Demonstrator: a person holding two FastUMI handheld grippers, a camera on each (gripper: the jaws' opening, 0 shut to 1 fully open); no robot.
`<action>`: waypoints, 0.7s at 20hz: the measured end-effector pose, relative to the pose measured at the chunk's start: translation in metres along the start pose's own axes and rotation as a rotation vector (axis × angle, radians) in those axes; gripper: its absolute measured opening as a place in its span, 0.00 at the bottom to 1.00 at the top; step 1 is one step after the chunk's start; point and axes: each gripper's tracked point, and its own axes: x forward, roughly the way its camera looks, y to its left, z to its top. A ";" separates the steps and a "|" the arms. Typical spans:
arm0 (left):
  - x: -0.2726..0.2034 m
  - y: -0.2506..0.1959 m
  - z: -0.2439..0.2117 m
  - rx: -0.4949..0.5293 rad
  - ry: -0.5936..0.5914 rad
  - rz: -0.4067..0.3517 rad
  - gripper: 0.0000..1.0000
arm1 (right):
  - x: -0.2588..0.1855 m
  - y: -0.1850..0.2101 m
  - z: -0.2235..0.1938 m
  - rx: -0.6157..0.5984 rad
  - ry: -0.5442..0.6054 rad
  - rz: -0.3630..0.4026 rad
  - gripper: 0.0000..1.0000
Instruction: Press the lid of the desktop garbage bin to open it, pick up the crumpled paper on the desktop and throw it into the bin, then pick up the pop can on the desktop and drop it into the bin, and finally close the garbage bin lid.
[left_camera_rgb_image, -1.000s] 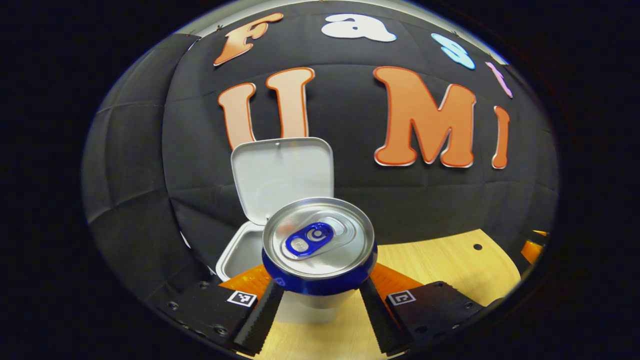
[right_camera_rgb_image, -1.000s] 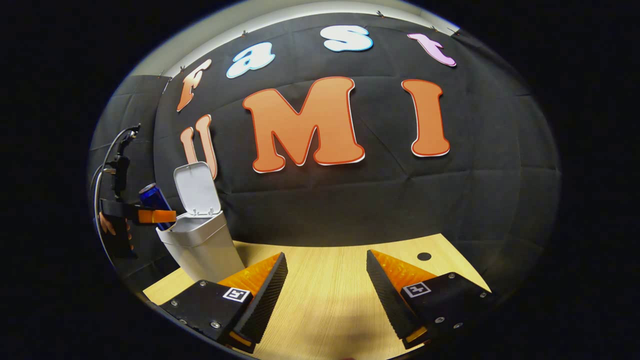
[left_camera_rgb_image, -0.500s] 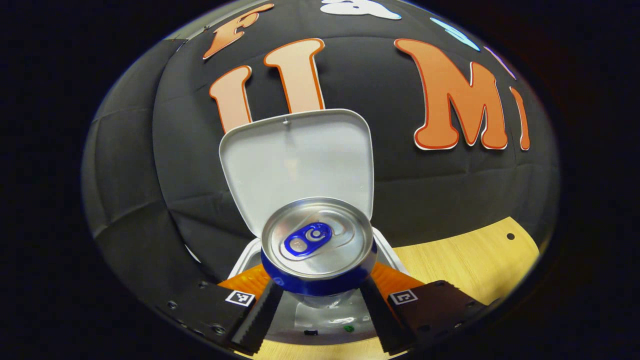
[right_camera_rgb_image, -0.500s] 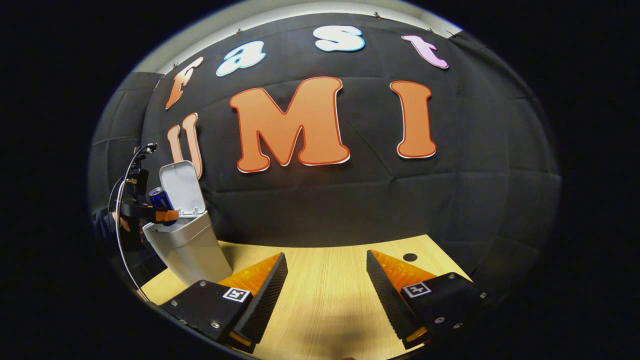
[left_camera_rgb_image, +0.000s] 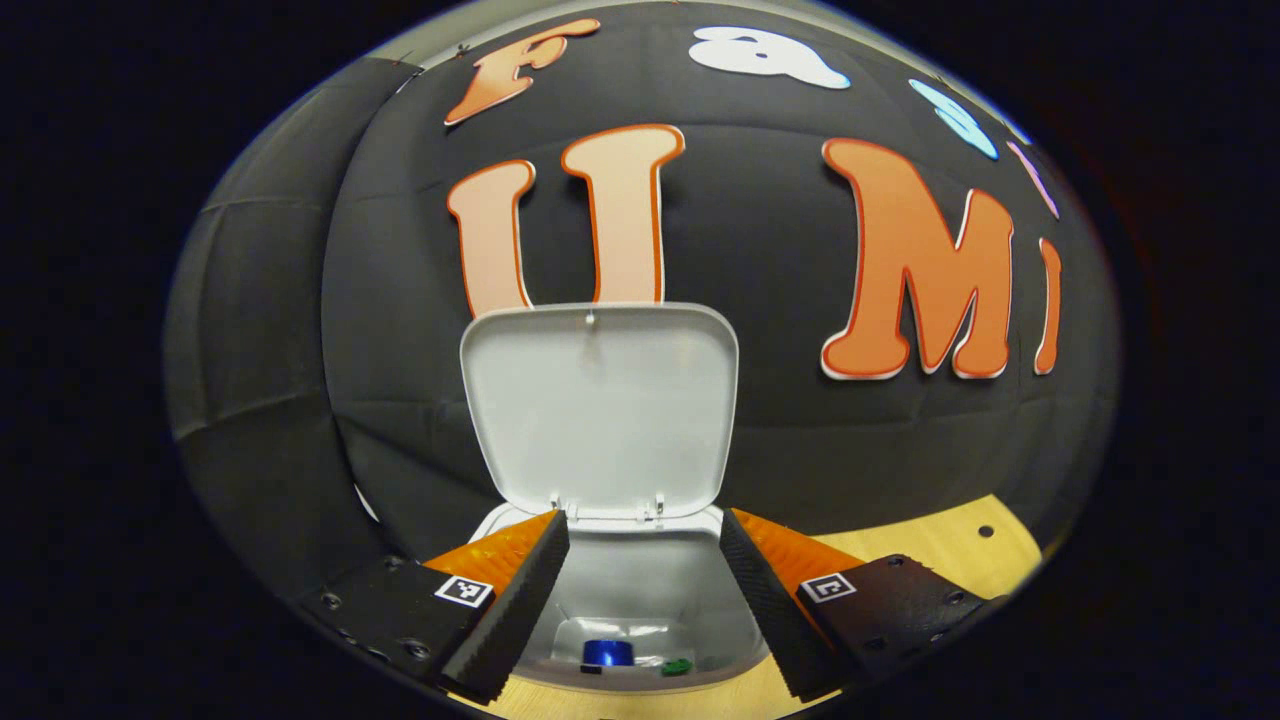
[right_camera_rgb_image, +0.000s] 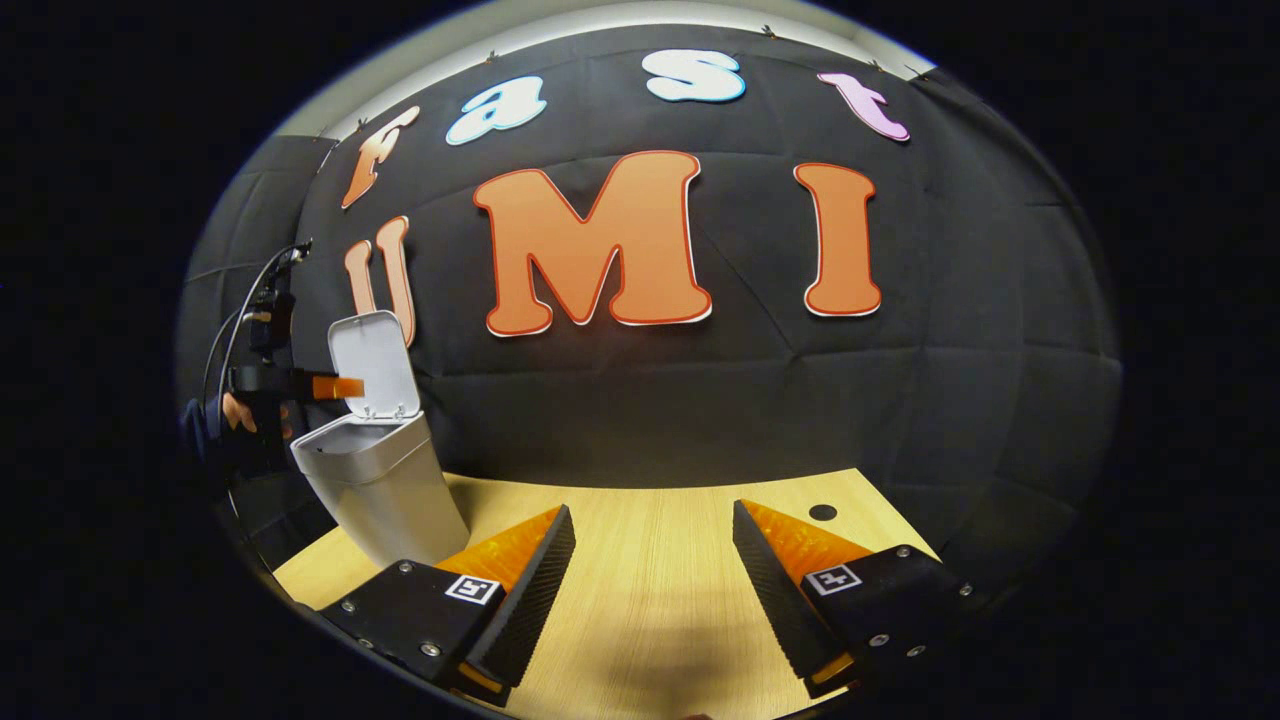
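In the left gripper view the grey bin (left_camera_rgb_image: 735, 640) stands right below me, its white lid (left_camera_rgb_image: 600, 405) raised upright behind the opening. Deep inside lies the blue pop can (left_camera_rgb_image: 607, 652) beside a small green scrap (left_camera_rgb_image: 677, 664). My left gripper (left_camera_rgb_image: 645, 530) is open above the mouth with nothing between its fingers. In the right gripper view the bin (right_camera_rgb_image: 385, 490) stands at the far left of the wooden table (right_camera_rgb_image: 650, 590), and the left gripper (right_camera_rgb_image: 335, 387) hovers over it, held by a hand (right_camera_rgb_image: 235, 415). My right gripper (right_camera_rgb_image: 650, 525) is open over the table, holding nothing.
A round hole (right_camera_rgb_image: 822, 512) marks the table's far right part. Black cloth walls close the booth behind and to the left of the bin. A cable (right_camera_rgb_image: 240, 310) runs up from the left gripper.
The left gripper opened and let go of the pop can, which dropped into the bin. It then rose slightly above the opening. The right gripper hardly moved.
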 end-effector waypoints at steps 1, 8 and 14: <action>-0.003 0.000 0.015 -0.005 -0.024 -0.008 0.95 | 0.000 0.001 0.000 0.001 -0.002 0.005 0.95; 0.018 0.011 0.126 -0.022 -0.139 -0.008 0.95 | 0.006 0.008 0.011 0.010 -0.021 0.023 0.95; 0.074 0.023 0.141 0.019 -0.087 -0.006 0.95 | 0.014 -0.002 0.021 0.001 -0.049 -0.009 0.95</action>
